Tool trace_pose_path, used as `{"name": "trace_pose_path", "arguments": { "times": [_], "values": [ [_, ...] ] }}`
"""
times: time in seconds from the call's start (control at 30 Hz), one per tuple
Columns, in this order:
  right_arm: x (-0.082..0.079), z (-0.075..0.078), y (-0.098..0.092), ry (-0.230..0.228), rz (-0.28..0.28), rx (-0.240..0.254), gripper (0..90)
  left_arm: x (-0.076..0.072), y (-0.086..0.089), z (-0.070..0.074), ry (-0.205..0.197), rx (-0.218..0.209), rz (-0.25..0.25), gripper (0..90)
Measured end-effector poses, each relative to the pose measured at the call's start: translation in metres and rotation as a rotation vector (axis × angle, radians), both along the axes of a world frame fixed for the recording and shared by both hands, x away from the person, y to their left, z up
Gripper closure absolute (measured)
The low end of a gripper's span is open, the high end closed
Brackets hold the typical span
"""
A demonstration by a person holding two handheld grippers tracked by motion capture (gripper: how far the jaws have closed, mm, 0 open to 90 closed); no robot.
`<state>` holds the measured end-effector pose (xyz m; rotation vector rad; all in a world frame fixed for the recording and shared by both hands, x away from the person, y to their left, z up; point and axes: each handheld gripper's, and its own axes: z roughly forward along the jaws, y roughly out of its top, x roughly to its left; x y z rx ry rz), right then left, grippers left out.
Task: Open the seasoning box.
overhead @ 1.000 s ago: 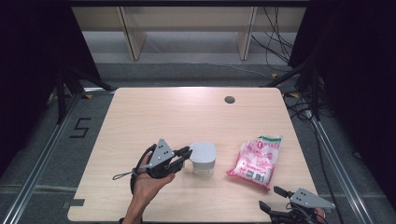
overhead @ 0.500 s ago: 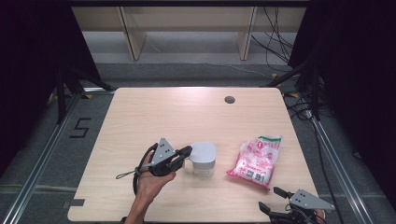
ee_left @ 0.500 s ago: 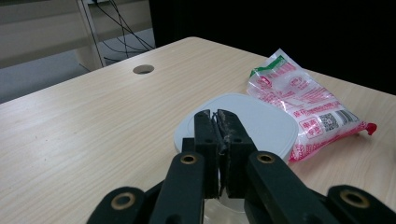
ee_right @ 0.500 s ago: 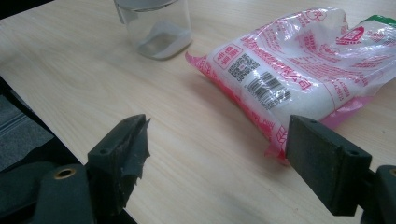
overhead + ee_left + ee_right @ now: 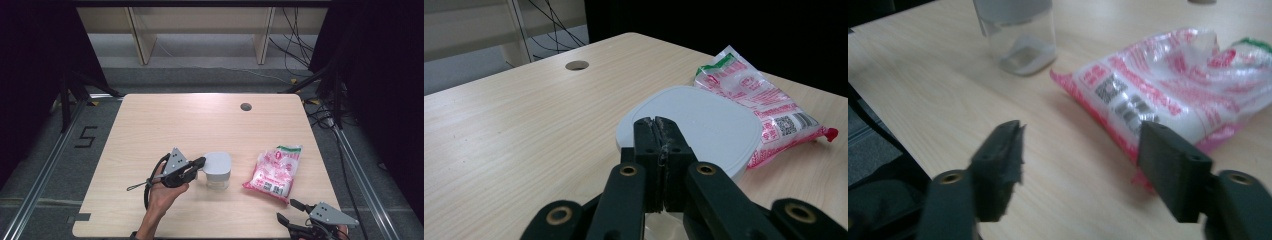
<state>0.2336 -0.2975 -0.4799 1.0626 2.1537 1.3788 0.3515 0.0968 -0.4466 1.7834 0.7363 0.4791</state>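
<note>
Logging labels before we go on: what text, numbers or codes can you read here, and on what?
"5": marking on the floor left of the table.
Pink-and-white bag: printed text, QR code and barcode, too small and blurred to read.
White-lidded container: no text visible.

- The person's left hand [image 5: 162, 192] reaches in over the table's near edge, left of centre, forearm angling up and to the right.
- It holds the left gripper [image 5: 200, 161] roughly level, pointing right, its grey three-cornered plate on top.
- Its two black jaws are pressed together.
- The right gripper [image 5: 289, 211] sits at the table's near right corner, pointing up and left.
- Its jaws stand apart with nothing between them, having just been closing.
</note>
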Motion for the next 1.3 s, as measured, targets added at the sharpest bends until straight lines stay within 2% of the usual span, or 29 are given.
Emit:
{"name": "trace_pose_path", "arguments": {
  "times": [0.03, 0.07, 0.1, 0.13, 0.2, 0.23, 0.27, 0.3, 0.33, 0.37, 0.4, 0.43, 0.5, 0.53, 0.57, 0.67, 0.73, 0.8, 0.83, 1.03, 1.13, 1.2, 1.23, 1.3],
  "values": [
    [0.001, 0.004, 0.004, -0.006, -0.002, 0.023, 46.5, 0.000, 0.000, 0.000, 0.000, 0.000, 0.001, 88.0],
    [0.001, 0.004, 0.004, -0.006, -0.002, 0.023, 46.5, 0.001, 0.001, 0.000, -0.020, 0.013, 0.002, 88.0],
    [0.003, 0.005, 0.006, -0.027, 0.003, 0.034, 49.0, 0.000, 0.000, 0.000, -0.014, 0.009, 0.001, 88.0],
    [0.006, 0.006, 0.008, -0.018, 0.015, 0.032, 52.6, 0.000, 0.000, 0.000, -0.010, 0.006, 0.001, 88.0],
    [0.012, 0.007, 0.017, -0.023, 0.066, 0.068, 59.3, 0.000, 0.000, 0.000, -0.019, 0.011, 0.004, 88.0],
    [0.016, 0.009, 0.028, -0.047, 0.100, 0.026, 64.7, -0.001, 0.000, 0.000, -0.020, 0.012, 0.004, 88.0],
    [0.019, 0.011, 0.034, -0.070, 0.109, -0.006, 66.4, -0.001, 0.000, 0.000, -0.017, 0.011, 0.005, 88.0],
    [0.019, 0.011, 0.034, -0.070, 0.109, -0.006, 66.4, -0.001, 0.000, 0.000, -0.014, 0.009, 0.008, 88.0],
    [0.026, 0.013, 0.045, -0.102, 0.131, -0.027, 71.0, -0.001, 0.001, 0.000, -0.016, 0.008, 0.009, 88.0],
    [0.026, 0.013, 0.045, -0.102, 0.131, -0.027, 71.0, -0.001, 0.002, -0.001, -0.018, 0.008, 0.013, 88.0],
    [0.031, 0.014, 0.050, -0.100, 0.146, -0.023, 72.9, -0.001, 0.002, -0.001, -0.020, 0.007, 0.028, 88.1],
    [0.040, 0.015, 0.059, -0.120, 0.159, -0.047, 76.0, -0.001, 0.002, -0.001, -0.025, 0.018, 0.035, 88.1],
    [0.043, 0.015, 0.063, -0.111, 0.155, -0.042, 76.6, -0.001, 0.003, 0.000, -0.024, 0.030, 0.036, 88.2],
    [0.049, 0.015, 0.066, -0.134, 0.163, -0.053, 77.4, -0.001, 0.004, -0.001, -0.022, 0.026, 0.037, 88.2],
    [0.057, 0.014, 0.073, -0.123, 0.179, -0.056, 79.5, -0.001, 0.004, -0.001, -0.023, 0.029, 0.036, 88.2],
    [0.067, 0.013, 0.080, -0.130, 0.156, -0.048, 82.4, -0.001, 0.005, -0.001, -0.015, 0.022, 0.034, 88.0],
    [0.073, 0.014, 0.084, -0.141, 0.163, -0.059, 84.6, 0.000, 0.005, -0.001, -0.012, 0.016, 0.034, 88.0],
    [0.073, 0.015, 0.086, -0.130, 0.161, -0.059, 85.5, 0.000, 0.006, -0.001, -0.012, 0.019, 0.035, 88.0],
    [0.080, 0.016, 0.092, -0.147, 0.171, -0.065, 86.7, 0.000, 0.006, -0.002, -0.013, 0.021, 0.035, 88.0],
    [0.089, 0.021, 0.106, -0.146, 0.179, -0.059, 89.5, 0.000, 0.006, -0.002, -0.007, 0.010, 0.034, 87.9],
    [0.094, 0.022, 0.109, -0.161, 0.184, -0.060, 89.9, 0.000, 0.007, -0.002, -0.005, 0.013, 0.035, 88.0],
    [0.095, 0.024, 0.112, -0.140, 0.178, -0.045, 90.0, 0.000, 0.007, -0.003, -0.010, 0.012, 0.034, 88.4],
    [0.099, 0.025, 0.114, -0.147, 0.198, -0.043, 90.0, 0.000, 0.007, -0.003, -0.013, 0.017, 0.034, 88.5],
    [0.101, 0.025, 0.115, -0.147, 0.185, -0.044, 90.0, 0.000, 0.007, -0.003, -0.015, 0.016, 0.031, 88.5]
  ]
}}
